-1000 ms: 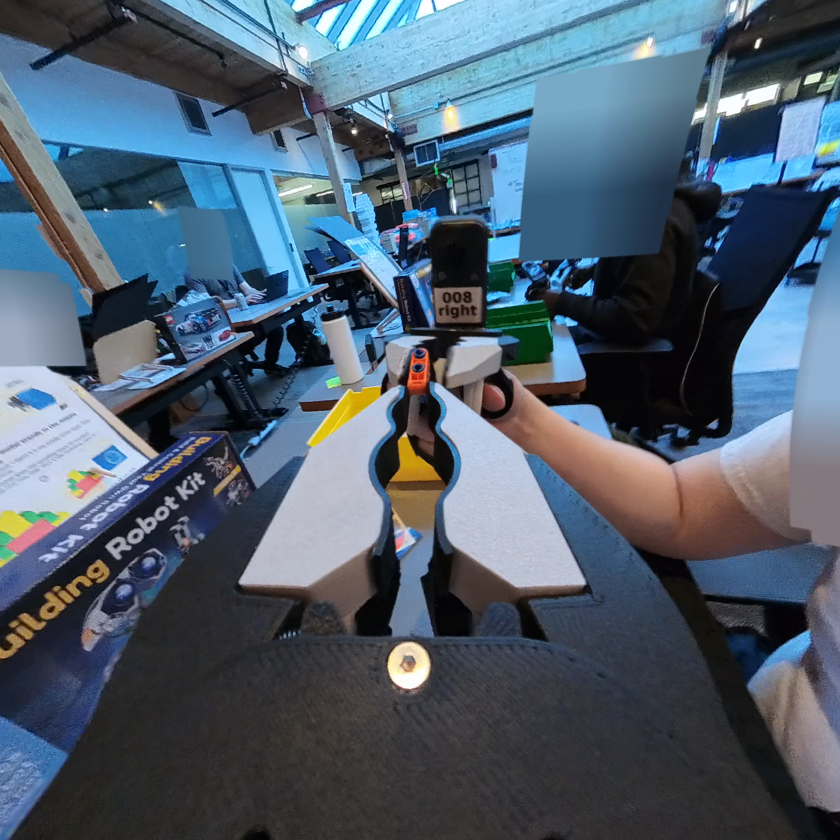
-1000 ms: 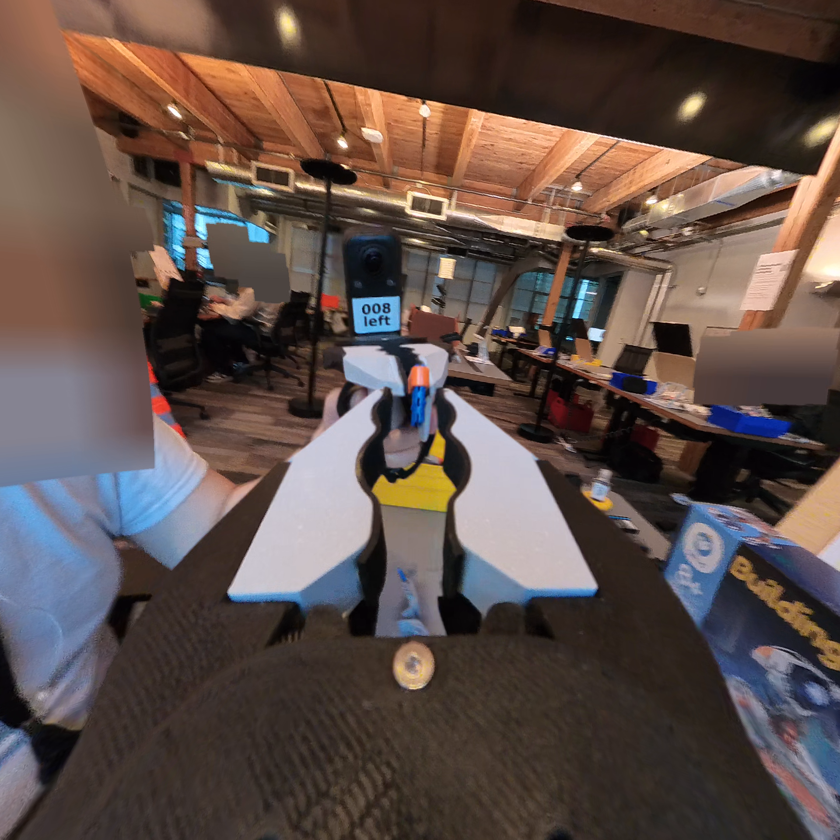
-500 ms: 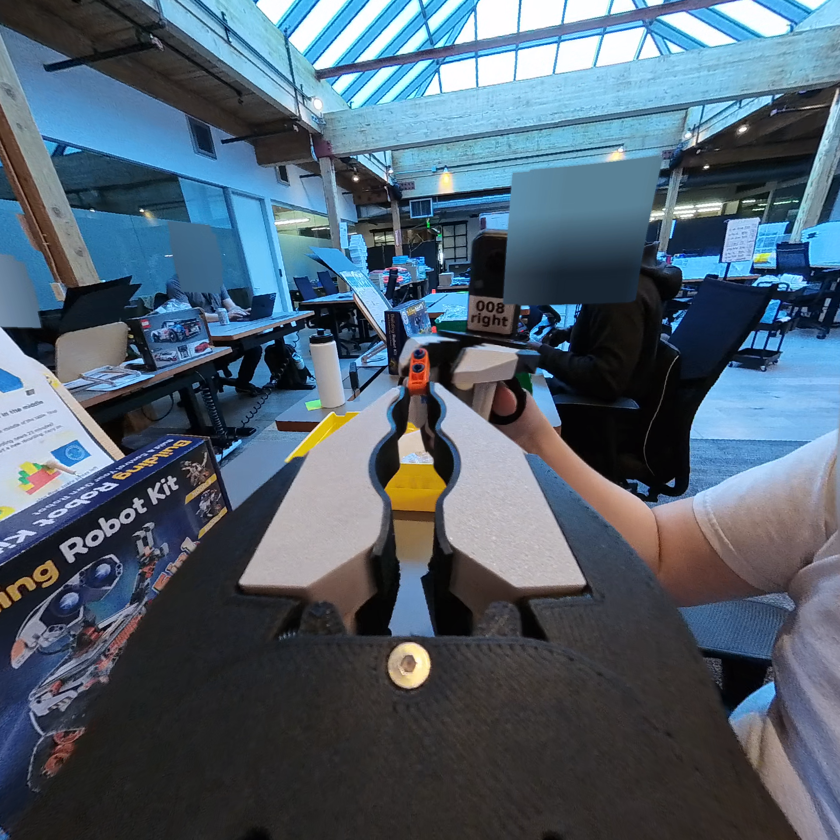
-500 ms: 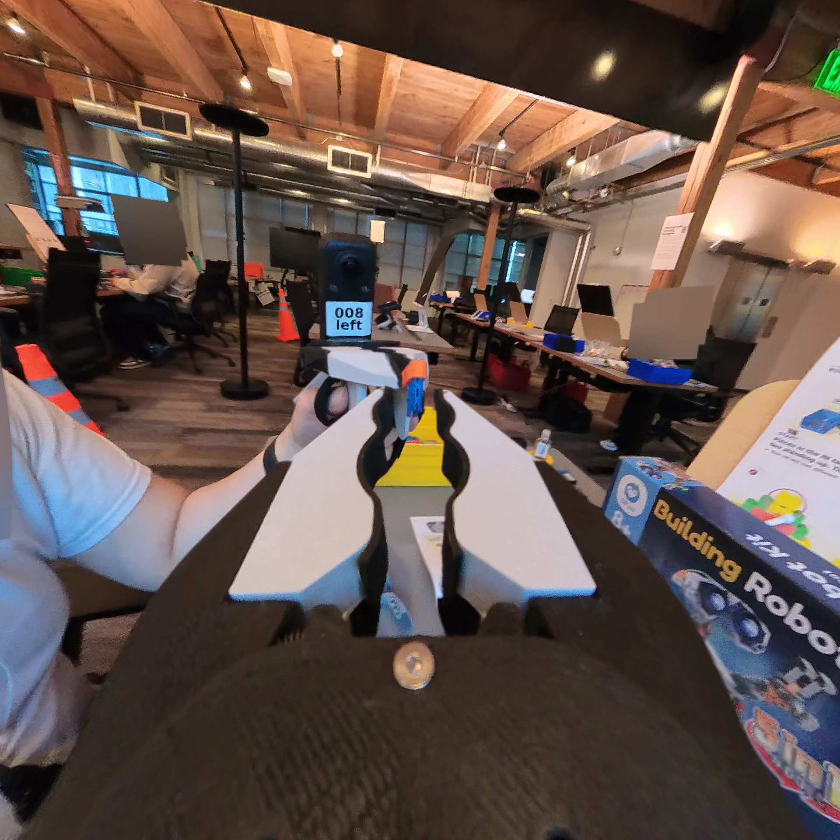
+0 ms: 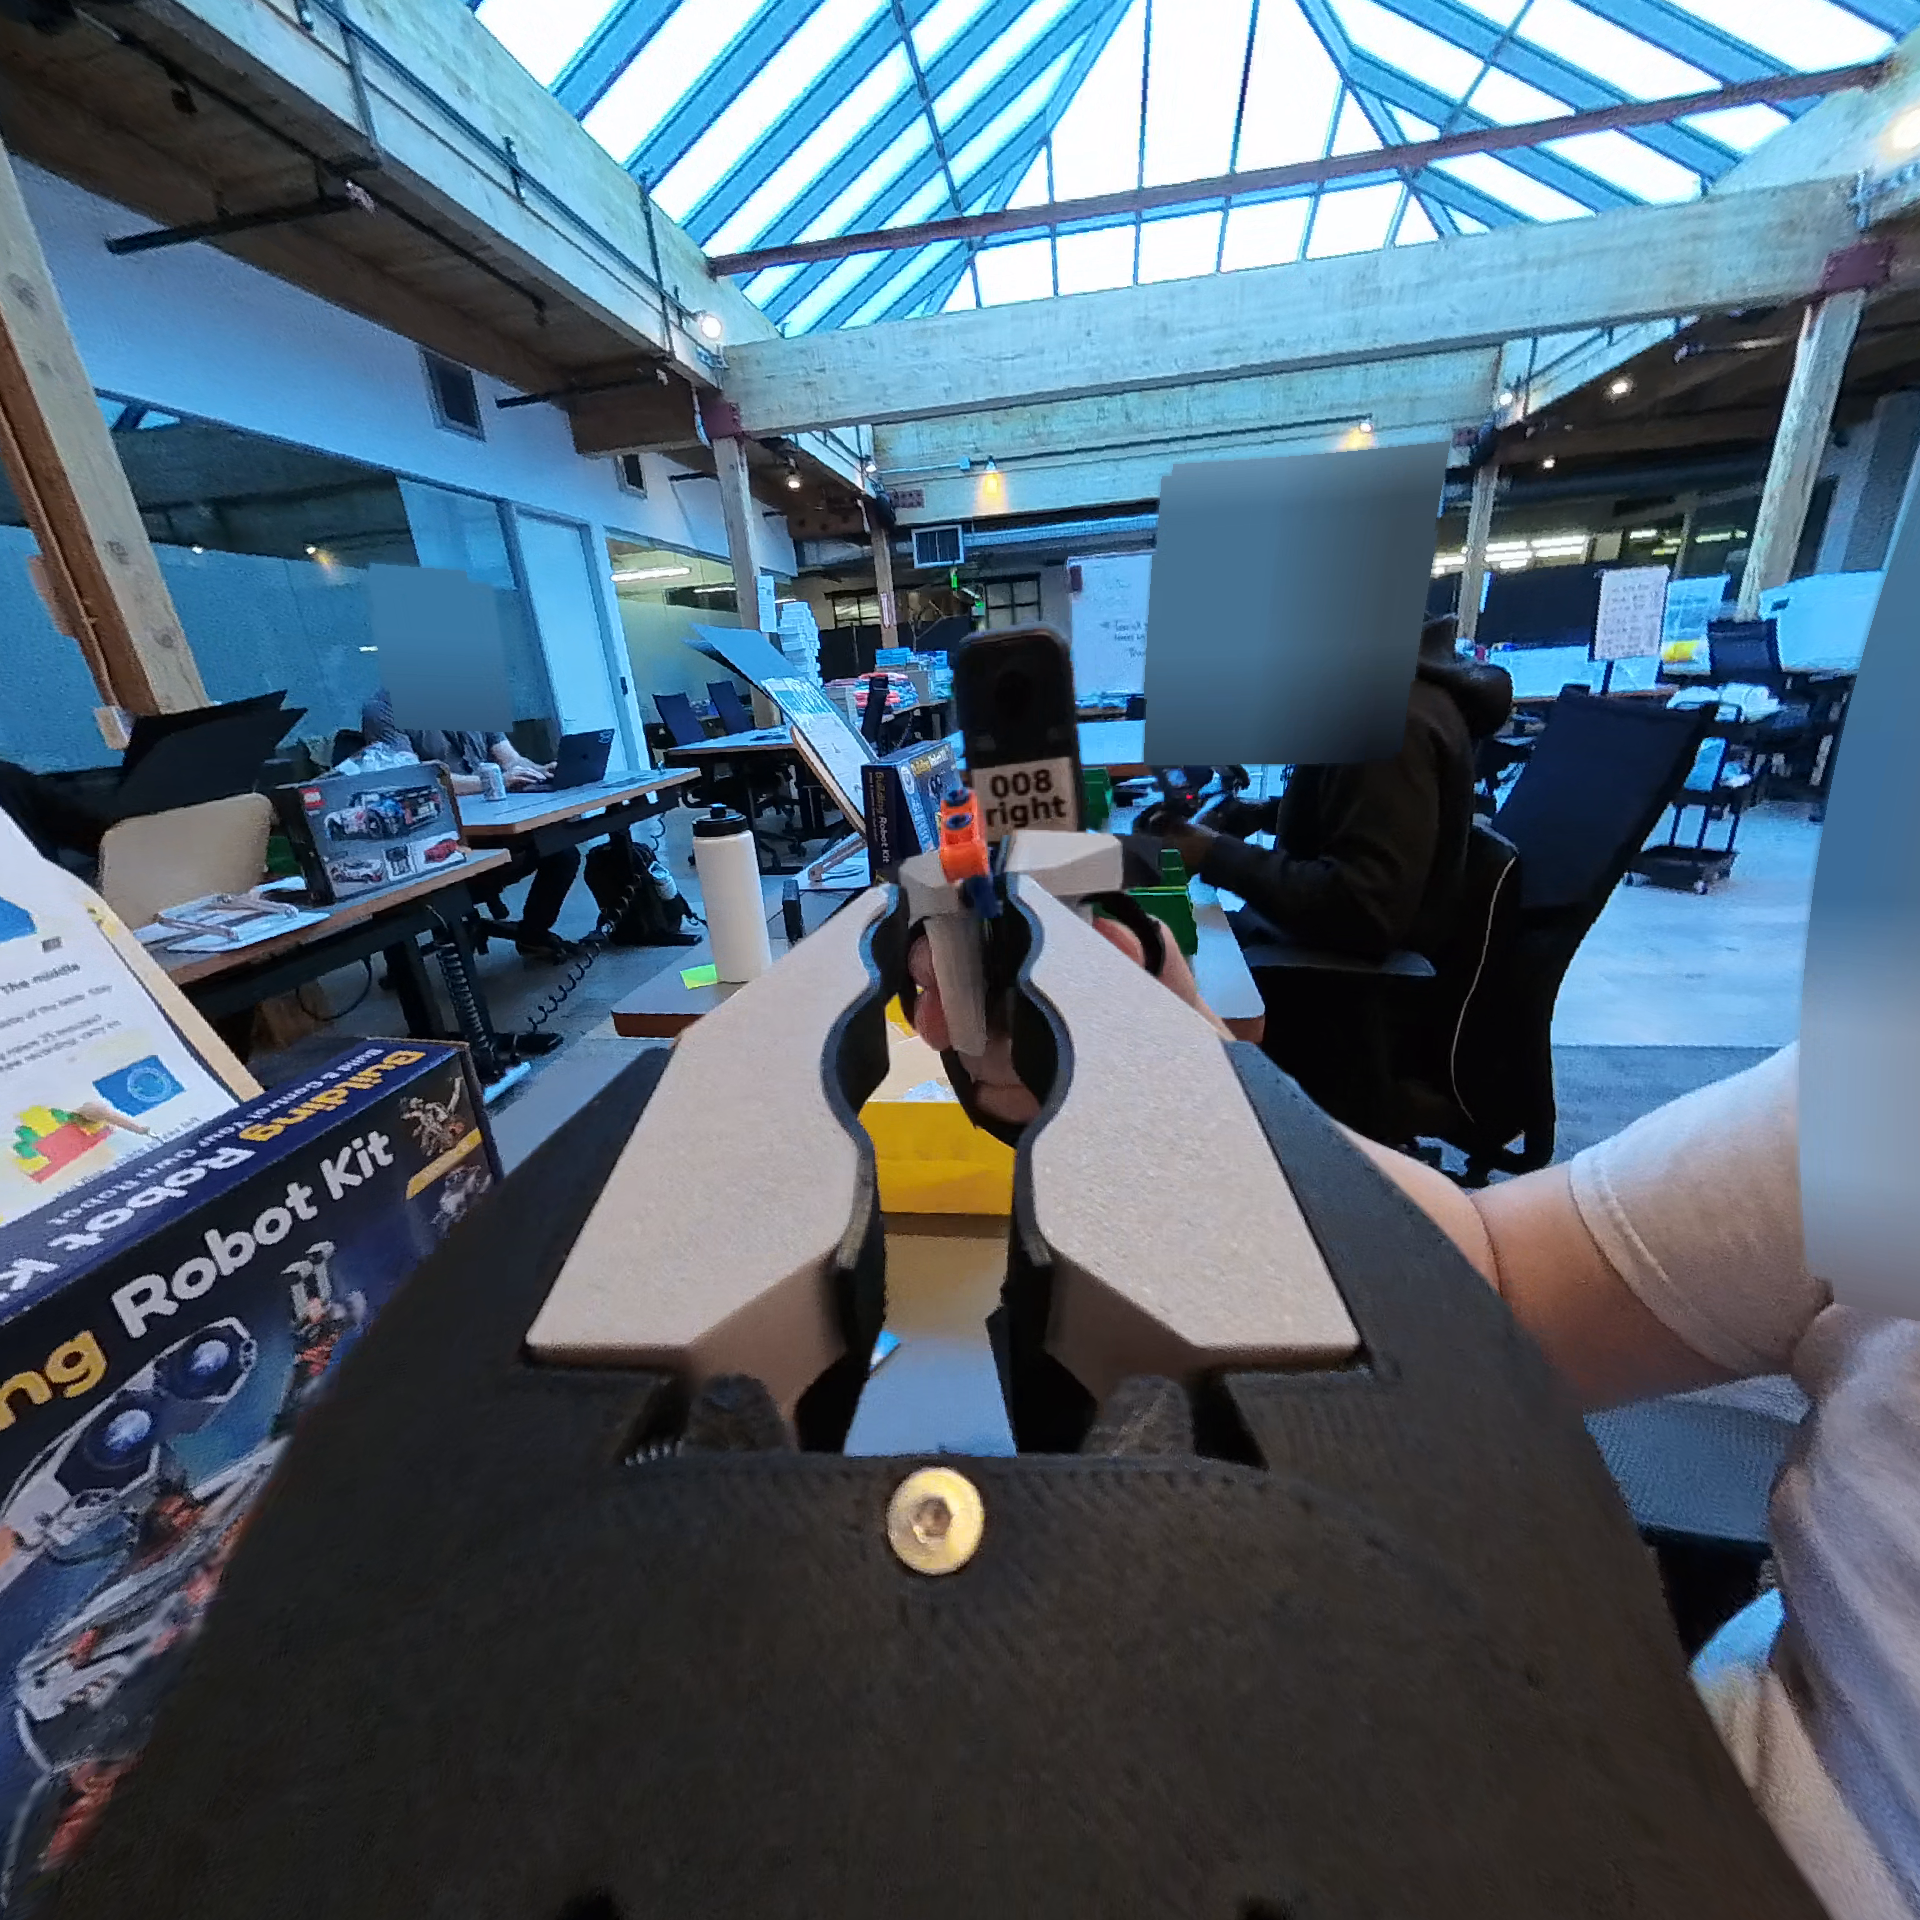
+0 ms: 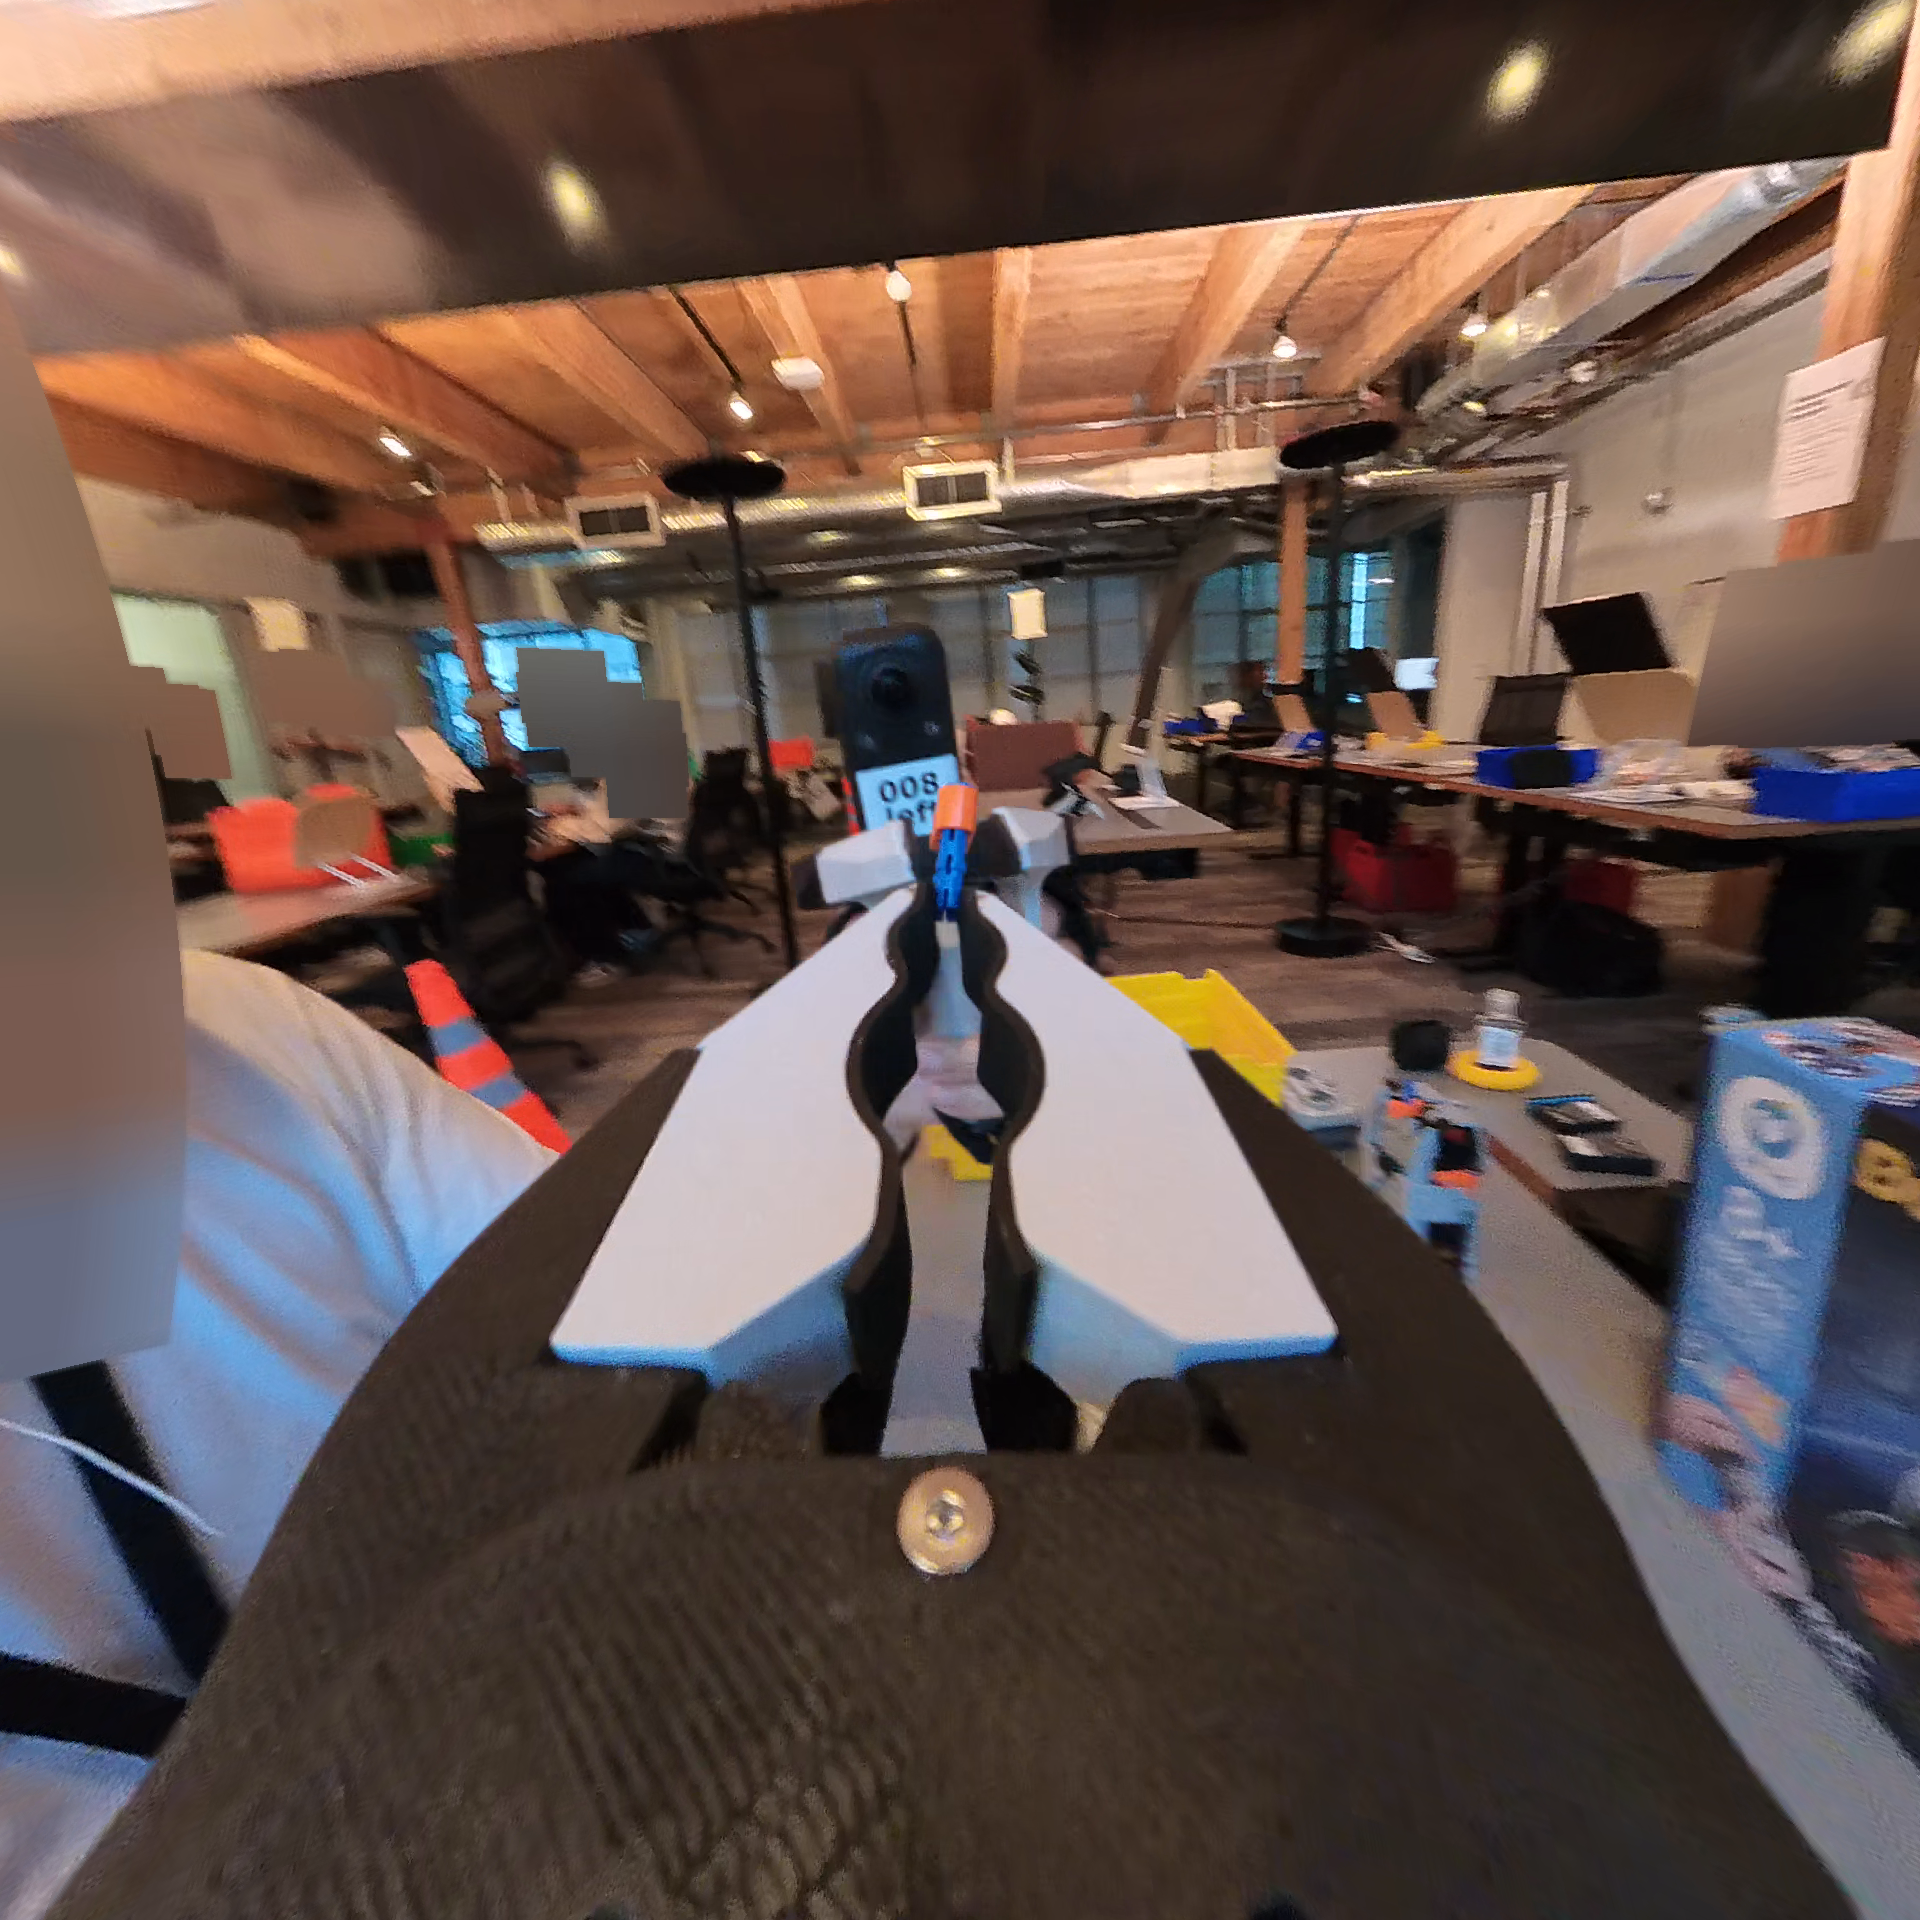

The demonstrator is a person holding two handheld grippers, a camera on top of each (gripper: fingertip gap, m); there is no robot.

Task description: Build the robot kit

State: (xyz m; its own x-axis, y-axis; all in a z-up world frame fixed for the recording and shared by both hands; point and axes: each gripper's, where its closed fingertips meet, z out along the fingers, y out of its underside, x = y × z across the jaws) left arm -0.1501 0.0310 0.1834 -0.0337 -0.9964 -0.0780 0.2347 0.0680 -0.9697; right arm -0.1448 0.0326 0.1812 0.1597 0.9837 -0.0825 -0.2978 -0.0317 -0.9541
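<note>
My two grippers face each other tip to tip in mid-air. Between the tips is a small part, an orange piece (image 5: 958, 834) joined to a blue piece (image 5: 977, 894). My left gripper (image 5: 961, 896) is shut on it, and the orange end sticks up above the tips. In the right wrist view my right gripper (image 6: 945, 906) is shut on the blue piece (image 6: 945, 878), with the orange piece (image 6: 954, 816) above it. Each view shows the other gripper and the hand holding it just beyond the part.
A blue robot kit box (image 5: 208, 1247) and an instruction sheet (image 5: 73, 1049) stand at my left; the box (image 6: 1787, 1299) also shows in the right wrist view. A yellow bin (image 5: 935, 1153) lies below the grippers. A seated person (image 5: 1361, 862) is behind. An orange cone (image 6: 478, 1049) stands on the floor. Only a small space, under 4 cm, lies between the two pairs of fingers.
Both grippers stayed shut on the part and tip to tip. The orange piece now stands higher above the tips. Both views have swung, and the right view is blurred from motion.
</note>
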